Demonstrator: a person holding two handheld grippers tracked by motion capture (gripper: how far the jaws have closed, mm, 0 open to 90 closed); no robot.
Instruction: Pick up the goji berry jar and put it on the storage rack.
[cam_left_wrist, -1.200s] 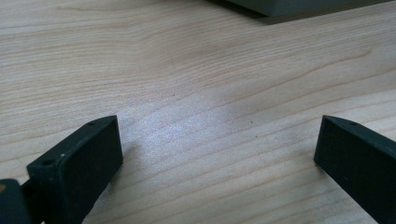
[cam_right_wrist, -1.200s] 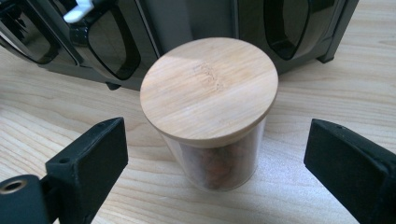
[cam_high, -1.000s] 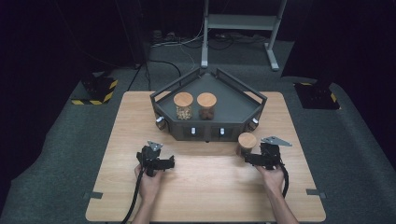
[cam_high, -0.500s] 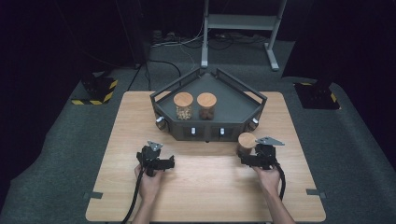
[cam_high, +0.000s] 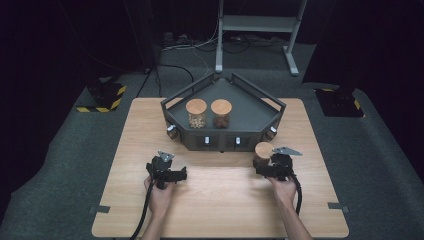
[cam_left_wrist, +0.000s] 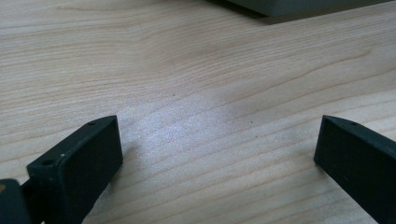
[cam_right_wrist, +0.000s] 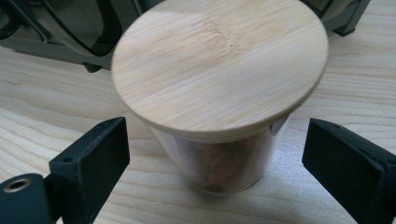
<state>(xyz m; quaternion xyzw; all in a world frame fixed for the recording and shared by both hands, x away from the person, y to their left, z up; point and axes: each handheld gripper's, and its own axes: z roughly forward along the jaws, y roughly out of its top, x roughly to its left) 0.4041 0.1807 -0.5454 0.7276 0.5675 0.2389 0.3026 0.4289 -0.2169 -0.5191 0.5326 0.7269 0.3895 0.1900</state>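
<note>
Wooden table (cam_high: 220, 210); dark angular tray (cam_high: 250, 107) toward its far edge, two wood-lidded jars (cam_high: 196, 113) (cam_high: 221, 113) standing side by side inside; metal stand (cam_high: 260, 22) on floor beyond.

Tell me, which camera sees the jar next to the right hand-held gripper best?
The right gripper view: the jar looms close, showing its wooden lid and glass body. In the high view it is a small jar on the table.

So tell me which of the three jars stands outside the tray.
The jar between the right gripper's open jaws. It stands on the bare table in front of the tray; the other two jars sit side by side inside it.
</note>
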